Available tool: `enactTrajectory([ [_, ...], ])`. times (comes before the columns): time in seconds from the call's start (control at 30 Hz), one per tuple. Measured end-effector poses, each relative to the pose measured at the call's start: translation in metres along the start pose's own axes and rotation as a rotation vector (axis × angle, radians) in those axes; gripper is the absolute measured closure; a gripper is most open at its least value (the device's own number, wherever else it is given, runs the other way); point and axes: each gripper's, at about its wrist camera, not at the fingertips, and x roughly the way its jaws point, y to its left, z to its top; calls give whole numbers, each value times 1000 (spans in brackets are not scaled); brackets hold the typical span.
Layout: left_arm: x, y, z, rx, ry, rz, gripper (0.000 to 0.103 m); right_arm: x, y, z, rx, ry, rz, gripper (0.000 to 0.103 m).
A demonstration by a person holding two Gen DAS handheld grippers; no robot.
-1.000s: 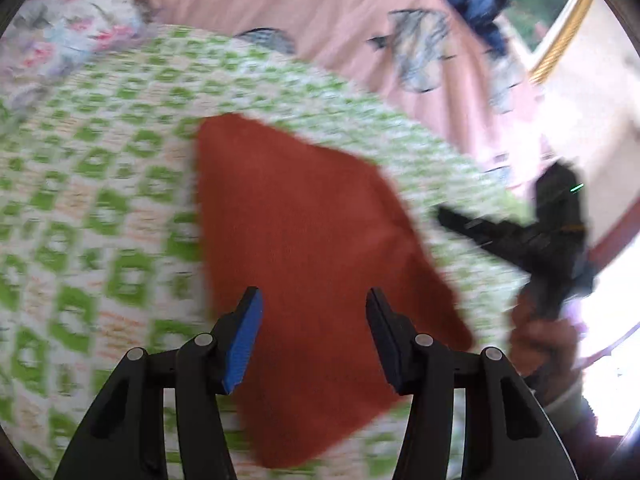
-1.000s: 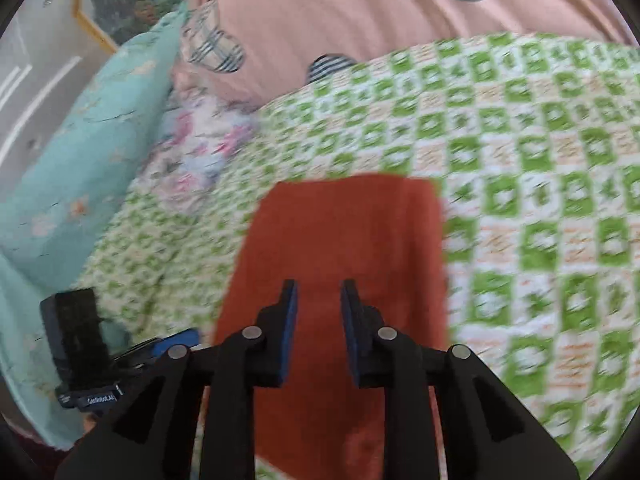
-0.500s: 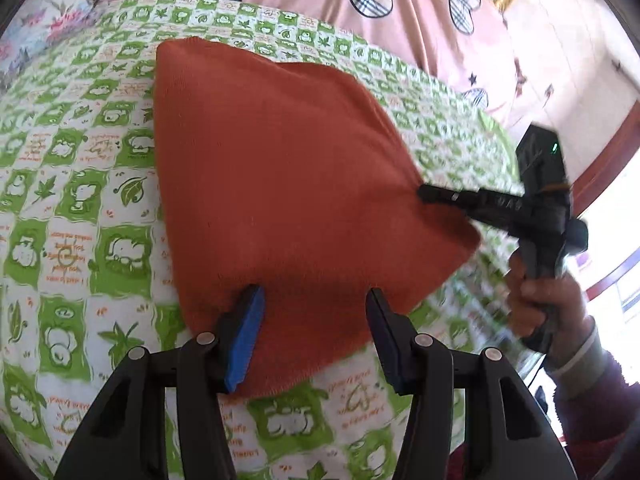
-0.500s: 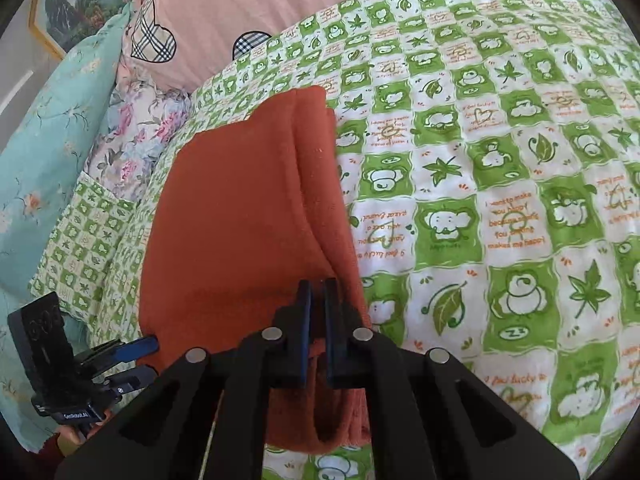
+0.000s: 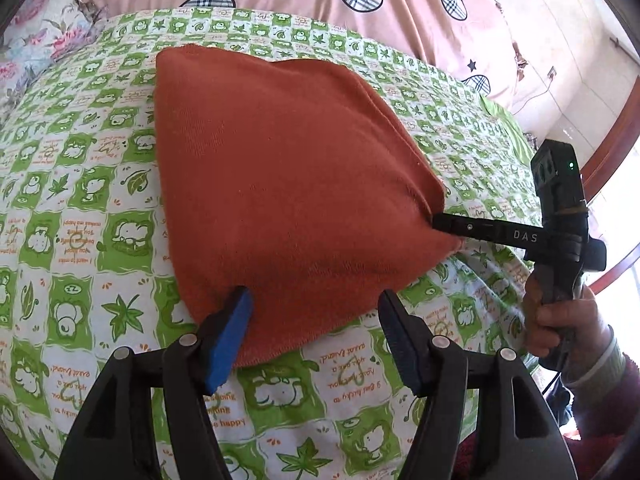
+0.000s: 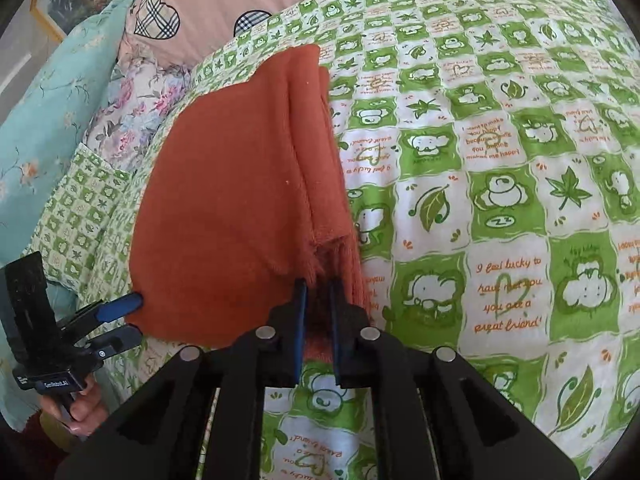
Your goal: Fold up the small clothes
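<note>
Two grippers: right gripper (image 6: 318, 300), marked "DAS", pinches the rust cloth (image 5: 280, 184); left gripper (image 5: 316, 320) gapes wide.

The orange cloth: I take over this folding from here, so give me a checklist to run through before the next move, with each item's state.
1. Right gripper closed on the orange cloth corner: ok, layers sit between its fingers.
2. All layers of that corner caught: cannot tell, some fringe hangs beside the fingers.
3. Left gripper ready to grasp: ok, open at the near edge, holding nothing.
4. Left fingers straddle the near corner: not ok, only the left blue pad overlaps cloth.
5. Cloth lying flat on the green checked bedsheet: ok, though the right edge shows stacked folds.
</note>
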Motion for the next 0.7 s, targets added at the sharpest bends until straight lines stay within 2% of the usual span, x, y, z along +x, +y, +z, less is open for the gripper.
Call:
enactTrajectory([
  [0.2,-8,7,-8,-20,2,-11,36,-7,1,-3,27,-12,-6,89],
  [0.4,-23,10,-8,-46,13,-32,34,-35,10,17,36,-89,16,88],
  [0.47,-32,15,-3,-85,-15,-58,34,-40,19,26,24,-106,46,88],
  [0.57,-37,22,5,-131,-49,-106,34,-31,34,39,-13,-99,73,88],
  [0.63,-31,24,8,-144,-36,-125,34,-16,35,46,-17,-80,46,88],
  [0.7,-22,23,7,-149,-13,-112,34,7,20,51,13,-35,-18,90],
])
